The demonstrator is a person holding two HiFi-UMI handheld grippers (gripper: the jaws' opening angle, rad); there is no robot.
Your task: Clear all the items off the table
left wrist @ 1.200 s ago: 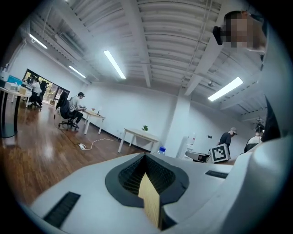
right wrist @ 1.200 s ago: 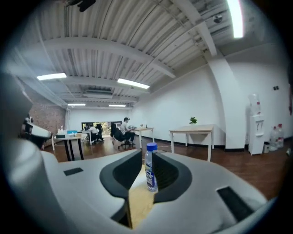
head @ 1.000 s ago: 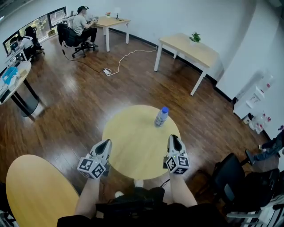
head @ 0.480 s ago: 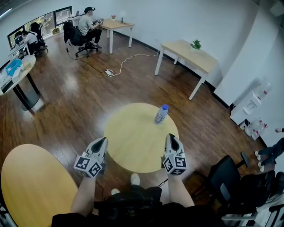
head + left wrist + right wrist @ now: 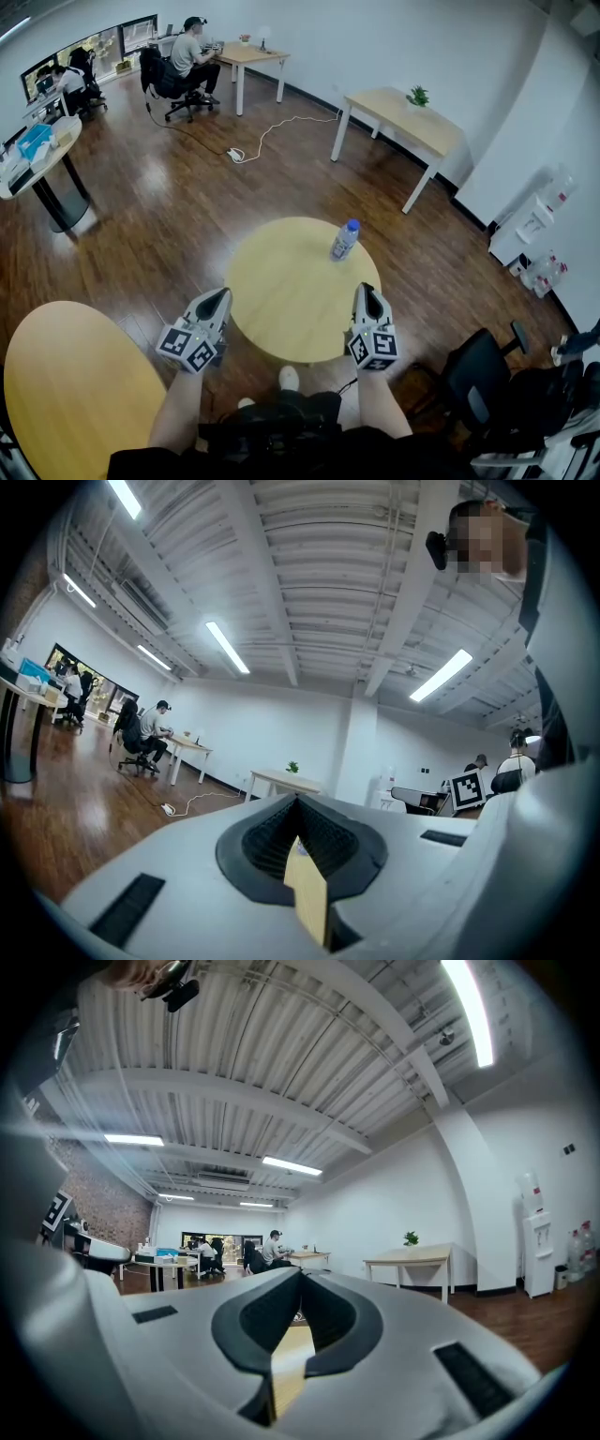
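Note:
A clear plastic water bottle (image 5: 344,240) with a blue cap lies on the far right part of the small round yellow table (image 5: 281,300). My left gripper (image 5: 220,298) hovers at the table's near left edge, shut and empty. Over the near right edge, my right gripper (image 5: 366,294) is also shut, with nothing between its jaws. Both point away from me toward the bottle, well short of it. In the left gripper view the jaws (image 5: 298,803) meet at their tips, and a sliver of the tabletop shows through the gap behind them. The right gripper view shows its jaws (image 5: 300,1277) likewise closed.
A larger round yellow table (image 5: 75,394) stands at the near left. A black office chair (image 5: 487,384) is at the near right. Rectangular desks (image 5: 403,117) line the far wall, a white cable (image 5: 262,136) lies on the wood floor, and people sit at a far desk (image 5: 192,56).
Both grippers drew back slightly toward the table's near edge, and the whole view shifted a little. The bottle has not moved on the table.

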